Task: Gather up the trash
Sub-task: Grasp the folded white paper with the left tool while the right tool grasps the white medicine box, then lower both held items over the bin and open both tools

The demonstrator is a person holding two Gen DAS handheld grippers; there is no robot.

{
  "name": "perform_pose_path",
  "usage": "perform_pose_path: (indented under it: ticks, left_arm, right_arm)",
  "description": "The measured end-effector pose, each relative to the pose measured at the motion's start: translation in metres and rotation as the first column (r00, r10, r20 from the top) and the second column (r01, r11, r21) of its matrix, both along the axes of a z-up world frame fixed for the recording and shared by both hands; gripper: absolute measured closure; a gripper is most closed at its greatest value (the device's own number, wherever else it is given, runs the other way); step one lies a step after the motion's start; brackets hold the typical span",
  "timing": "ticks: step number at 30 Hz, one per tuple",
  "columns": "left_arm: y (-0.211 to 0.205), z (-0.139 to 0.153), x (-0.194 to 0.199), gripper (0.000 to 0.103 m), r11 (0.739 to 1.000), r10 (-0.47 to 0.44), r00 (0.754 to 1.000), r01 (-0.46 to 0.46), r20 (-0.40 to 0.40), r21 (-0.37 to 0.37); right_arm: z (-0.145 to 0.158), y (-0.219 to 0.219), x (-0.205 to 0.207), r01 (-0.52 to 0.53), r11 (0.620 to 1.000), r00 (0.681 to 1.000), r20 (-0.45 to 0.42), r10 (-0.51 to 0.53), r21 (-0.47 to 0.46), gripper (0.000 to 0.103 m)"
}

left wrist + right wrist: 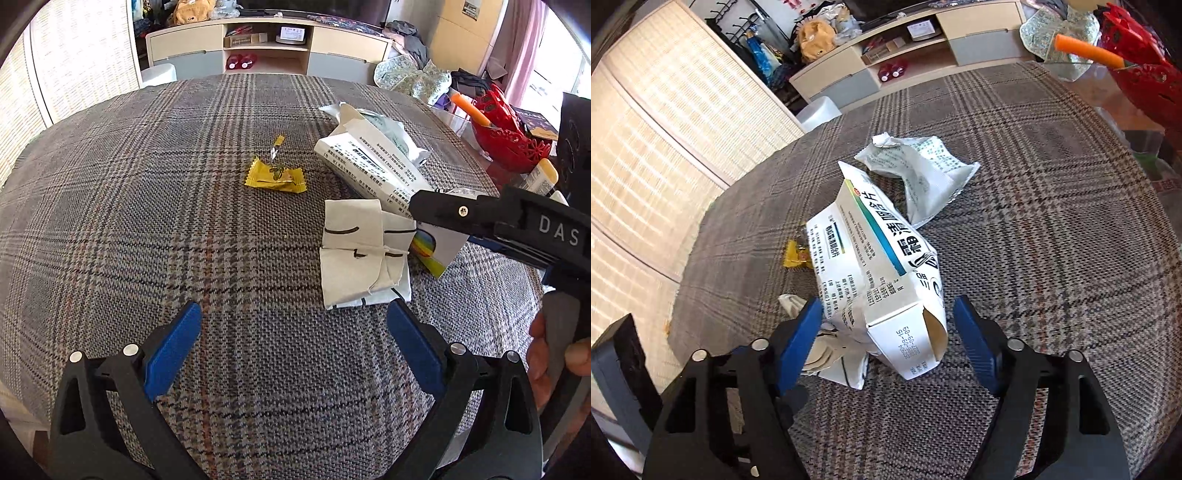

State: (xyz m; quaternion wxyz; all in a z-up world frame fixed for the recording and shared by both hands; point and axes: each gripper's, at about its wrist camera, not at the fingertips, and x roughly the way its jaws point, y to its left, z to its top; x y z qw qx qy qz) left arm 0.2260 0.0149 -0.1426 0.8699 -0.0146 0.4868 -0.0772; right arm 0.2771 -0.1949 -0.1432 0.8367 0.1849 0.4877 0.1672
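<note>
While my right tool [886, 339] straddles the near end of the white carton [886, 273], blue pads partly open, not pressing, my left tool [293, 347] gapes wide, empty, folded paper [360, 254] just beyond, mid-bench [147, 221].

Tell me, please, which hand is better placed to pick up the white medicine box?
The right. Its tongs already straddle the medicine box, pads not yet pressing. The left tongs hang open over bare plaid cloth, nearer the folded paper.
</note>
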Motion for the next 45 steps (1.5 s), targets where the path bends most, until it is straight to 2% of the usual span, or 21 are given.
perform_pose_path:
  ticks: [5,10,14,16,20,21,23,25,34,37,45]
  left_arm:
    - [-0.008,-0.005,0.011,0.008,1.0,-0.003,1.0,0.003,-0.004,-0.005]
    - [-0.023,-0.007,0.023,0.009,1.0,-0.016,1.0,0.016,0.007,-0.018]
    - [-0.038,-0.008,0.032,0.01,0.999,-0.024,1.0,0.025,0.019,-0.025]
    - [-0.045,-0.011,0.036,0.018,0.999,-0.031,0.999,0.032,0.024,-0.004]
    - [-0.053,-0.014,0.041,0.019,0.999,-0.024,0.998,0.021,0.051,0.041]
    - [-0.053,-0.014,0.041,0.024,0.999,-0.023,0.998,0.02,0.057,0.05]
    - [-0.057,-0.014,0.038,0.041,0.995,-0.022,0.997,0.014,0.08,0.094]
    - [-0.055,-0.013,0.033,0.045,0.996,-0.028,0.997,0.021,0.078,0.089]
    - [-0.042,-0.009,-0.018,0.046,0.99,-0.088,0.996,0.083,0.035,0.113]
    - [-0.038,-0.009,-0.045,0.046,0.991,-0.1,0.995,0.098,0.015,0.088]
    - [-0.027,-0.006,-0.123,0.046,0.996,-0.091,0.995,0.091,0.032,0.017]
  right_arm:
    - [0.015,-0.001,-0.007,-0.016,0.998,0.998,0.057,0.02,-0.065,0.039]
    - [0.038,-0.017,-0.014,-0.003,0.998,0.993,0.117,0.011,-0.066,0.04]
    - [0.043,-0.031,-0.014,0.014,0.998,0.993,0.122,-0.007,-0.053,0.04]
    - [0.045,-0.034,-0.014,0.015,0.999,0.992,0.125,-0.008,-0.049,0.04]
    - [0.047,-0.042,-0.014,0.011,0.999,0.992,0.128,-0.006,-0.033,0.04]
    - [0.047,-0.044,-0.014,0.012,0.999,0.992,0.128,-0.008,-0.034,0.04]
    - [0.045,-0.047,-0.015,0.018,0.999,0.992,0.127,-0.013,-0.041,0.04]
    - [0.046,-0.05,-0.017,0.024,0.998,0.992,0.125,-0.018,-0.05,0.04]
    - [0.072,-0.05,-0.058,0.021,0.996,0.987,0.159,-0.008,-0.085,0.04]
    - [0.075,-0.05,-0.084,0.031,0.997,0.986,0.163,-0.02,-0.069,0.04]
    - [0.046,-0.056,-0.165,0.054,0.998,0.987,0.152,-0.048,-0.033,0.04]
